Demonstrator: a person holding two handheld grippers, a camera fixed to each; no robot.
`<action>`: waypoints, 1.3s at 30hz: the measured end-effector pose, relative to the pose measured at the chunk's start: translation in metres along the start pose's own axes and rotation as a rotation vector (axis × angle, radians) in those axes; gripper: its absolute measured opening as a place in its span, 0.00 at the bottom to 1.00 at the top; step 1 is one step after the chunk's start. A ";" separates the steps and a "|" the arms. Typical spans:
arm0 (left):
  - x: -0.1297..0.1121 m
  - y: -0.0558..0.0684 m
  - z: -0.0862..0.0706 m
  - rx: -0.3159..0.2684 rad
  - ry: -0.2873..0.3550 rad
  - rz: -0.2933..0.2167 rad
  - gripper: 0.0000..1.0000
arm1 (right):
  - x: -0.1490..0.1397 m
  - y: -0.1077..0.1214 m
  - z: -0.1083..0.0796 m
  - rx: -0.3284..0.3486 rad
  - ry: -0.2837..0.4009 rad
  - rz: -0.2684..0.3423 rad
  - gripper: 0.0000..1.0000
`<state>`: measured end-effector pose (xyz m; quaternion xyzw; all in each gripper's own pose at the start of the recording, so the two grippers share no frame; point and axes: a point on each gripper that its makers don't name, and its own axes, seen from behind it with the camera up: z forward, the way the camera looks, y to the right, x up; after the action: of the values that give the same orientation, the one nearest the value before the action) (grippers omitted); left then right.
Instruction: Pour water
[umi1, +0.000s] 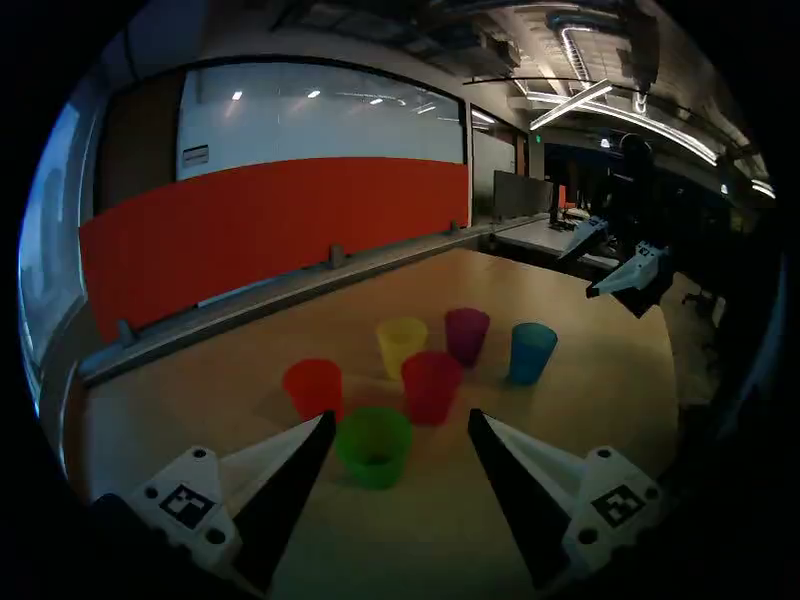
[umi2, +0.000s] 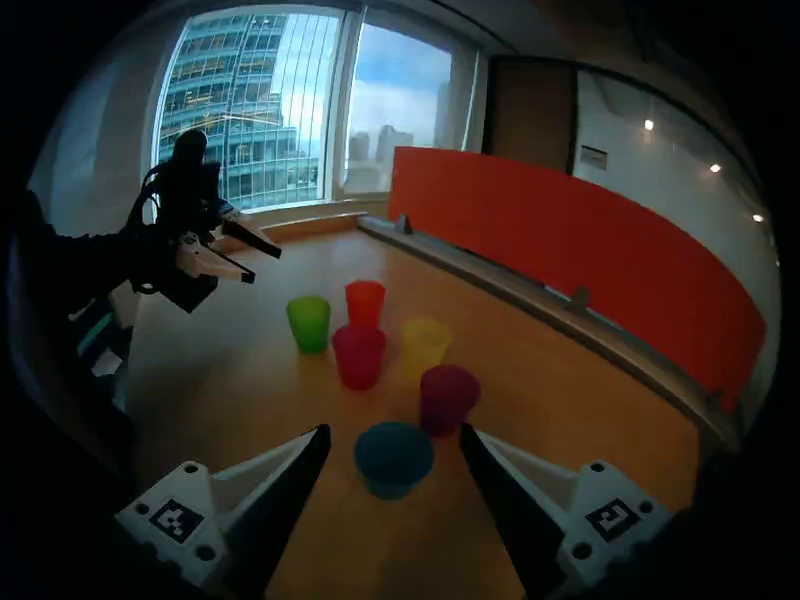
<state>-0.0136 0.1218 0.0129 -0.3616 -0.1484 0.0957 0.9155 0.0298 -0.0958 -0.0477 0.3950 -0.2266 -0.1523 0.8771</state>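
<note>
6 cups are standing upright in a tight cluster on the table (umi1: 600, 400).

Left gripper (umi1: 400, 414) is gaping wide and gripping nothing. The green cup (umi1: 373, 448) is sitting dead ahead, near its fingertips and centred on the gap; this hand is the nearer one to it.

Right gripper (umi2: 393, 428) is likewise wide open and empty. The blue cup (umi2: 394, 458) is lying straight ahead in its gap, nearest that hand.

The 2 grippers are facing the cluster from opposite sides, both held above the table with fingers angling slightly down.

Whether any cup is holding water: cannot tell.

Judging the next move: a straight push forward, then closing on a cup wall.
</note>
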 end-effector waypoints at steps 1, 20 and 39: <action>-0.003 -0.001 0.001 0.001 -0.006 0.000 0.98 | -0.004 0.000 0.001 -0.001 -0.006 0.002 1.00; -0.060 -0.015 0.020 0.017 -0.135 0.009 0.99 | -0.056 0.003 0.025 -0.013 -0.099 0.008 1.00; -0.087 -0.022 0.049 -0.010 -0.197 0.000 0.99 | -0.086 0.005 0.054 0.005 -0.150 0.044 1.00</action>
<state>-0.1104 0.1120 0.0448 -0.3552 -0.2383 0.1298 0.8946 -0.0705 -0.0880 -0.0367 0.3796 -0.3006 -0.1616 0.8599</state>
